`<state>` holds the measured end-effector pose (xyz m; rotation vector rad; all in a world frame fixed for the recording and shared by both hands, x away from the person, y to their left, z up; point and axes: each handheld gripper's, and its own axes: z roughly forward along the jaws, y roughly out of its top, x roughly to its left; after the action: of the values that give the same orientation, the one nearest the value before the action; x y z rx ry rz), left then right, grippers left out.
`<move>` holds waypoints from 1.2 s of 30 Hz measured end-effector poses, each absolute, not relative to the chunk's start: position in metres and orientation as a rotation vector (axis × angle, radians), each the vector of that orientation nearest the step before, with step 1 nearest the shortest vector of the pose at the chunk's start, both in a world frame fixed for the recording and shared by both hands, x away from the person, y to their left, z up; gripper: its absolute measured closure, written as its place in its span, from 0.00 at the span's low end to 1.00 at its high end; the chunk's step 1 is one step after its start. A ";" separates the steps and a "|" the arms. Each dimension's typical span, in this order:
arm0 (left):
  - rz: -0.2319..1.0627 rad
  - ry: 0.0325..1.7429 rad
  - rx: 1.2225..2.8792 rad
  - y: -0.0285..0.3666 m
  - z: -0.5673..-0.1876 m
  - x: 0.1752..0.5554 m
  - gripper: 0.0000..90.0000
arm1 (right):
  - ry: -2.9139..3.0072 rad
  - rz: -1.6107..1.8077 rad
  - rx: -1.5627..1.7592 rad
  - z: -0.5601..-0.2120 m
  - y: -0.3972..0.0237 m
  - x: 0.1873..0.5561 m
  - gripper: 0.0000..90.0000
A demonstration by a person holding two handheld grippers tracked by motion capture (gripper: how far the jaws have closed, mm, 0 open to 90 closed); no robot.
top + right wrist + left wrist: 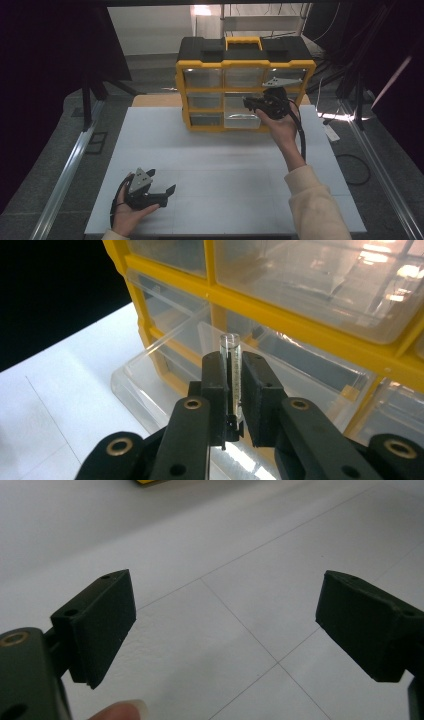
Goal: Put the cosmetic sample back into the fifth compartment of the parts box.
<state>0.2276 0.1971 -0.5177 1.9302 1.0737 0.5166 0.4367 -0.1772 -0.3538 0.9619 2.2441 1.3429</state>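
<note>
Right tool (pixel 234 405) pinching a small clear tube (pixel 230 371), held upright between the pads with its open end standing clear above them. Long axis running roughly up and down in the right gripper view, so likely needing a tilt or a plain drop into whatever receives it. Directly ahead and just below: the pulled-out clear drawer (pixel 150 385) of the yellow organiser (pixel 244 90), which stands at the far edge of the bench (pixel 220 170). Tube hovering over or just beside that open drawer (hard to tell which from here). Left tool (pixel 150 192) spread wide, holding nothing, low near the front left corner of the bench, well apart from the organiser. Right hand (pixel 281 125) by far the nearer.
</note>
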 end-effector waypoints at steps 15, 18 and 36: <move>0.516 1.074 1.931 0.197 -0.518 0.228 0.11 | 2.224 1.382 0.983 -0.355 -0.179 0.437 0.60; 0.517 1.073 1.932 0.197 -0.518 0.228 0.11 | 2.194 1.410 1.007 -0.354 -0.179 0.435 0.40; 0.505 1.076 1.921 0.198 -0.518 0.229 0.11 | 2.165 1.511 0.980 -0.355 -0.186 0.409 0.19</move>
<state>0.2291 0.1980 -0.5176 1.9212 1.0760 0.5053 0.4088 -0.1862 -0.3547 0.9805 2.1650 1.5108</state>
